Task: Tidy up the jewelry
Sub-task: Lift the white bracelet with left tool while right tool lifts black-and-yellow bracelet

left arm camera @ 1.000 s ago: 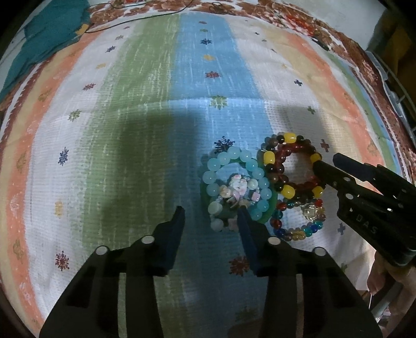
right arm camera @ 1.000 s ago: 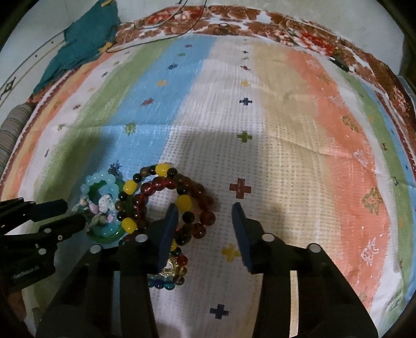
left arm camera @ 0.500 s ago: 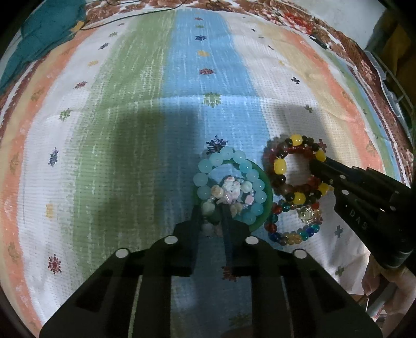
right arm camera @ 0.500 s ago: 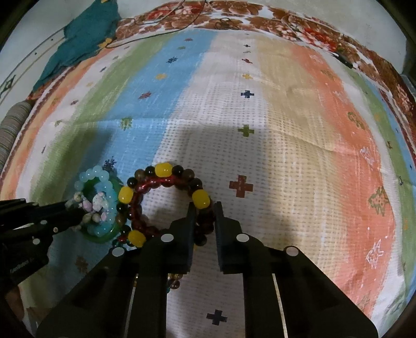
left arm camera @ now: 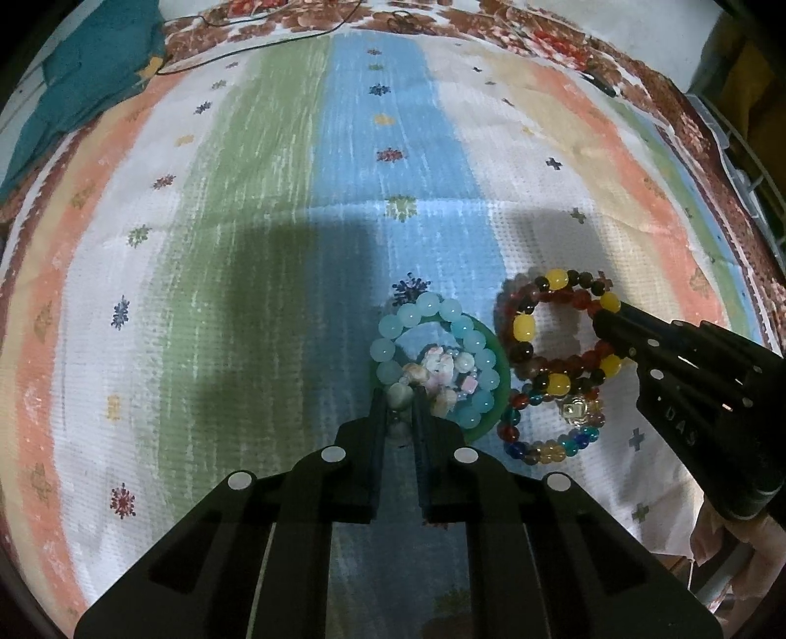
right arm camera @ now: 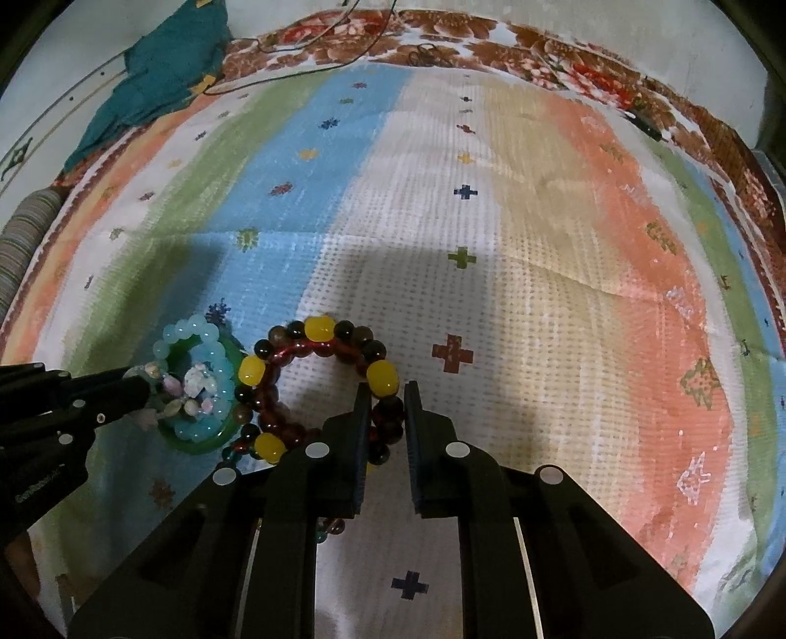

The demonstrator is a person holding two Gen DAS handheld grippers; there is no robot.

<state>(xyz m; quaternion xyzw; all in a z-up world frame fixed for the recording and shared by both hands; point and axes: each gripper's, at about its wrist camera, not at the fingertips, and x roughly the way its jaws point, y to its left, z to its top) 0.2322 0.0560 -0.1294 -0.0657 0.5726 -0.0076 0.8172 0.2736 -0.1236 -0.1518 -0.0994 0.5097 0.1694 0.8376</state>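
Several bead bracelets lie bunched on a striped cloth. My left gripper [left arm camera: 399,395] is shut on the pale stone bracelet [left arm camera: 444,373], which lies inside a light-blue bead bracelet [left arm camera: 427,307] over a green bangle [left arm camera: 498,344]. My right gripper [right arm camera: 388,393] is shut on the red, brown and yellow bead bracelet [right arm camera: 317,328]; it also shows in the left wrist view [left arm camera: 523,328]. A multicoloured bead bracelet [left arm camera: 550,447] lies just in front of it. The left gripper [right arm camera: 140,388] shows at the left of the right wrist view, the right gripper [left arm camera: 604,322] at the right of the left wrist view.
The striped cloth [right arm camera: 491,221] covers the whole surface, with a floral border at the back. A teal cloth [right arm camera: 162,69] and a thin dark cable [left arm camera: 255,46] lie at the far left. A small dark object [right arm camera: 648,125] sits at the far right edge.
Both grippers have moved forward and closed: the left onto the pale stone bracelet, the right onto the red and yellow bead bracelet, which has opened into a rounder loop.
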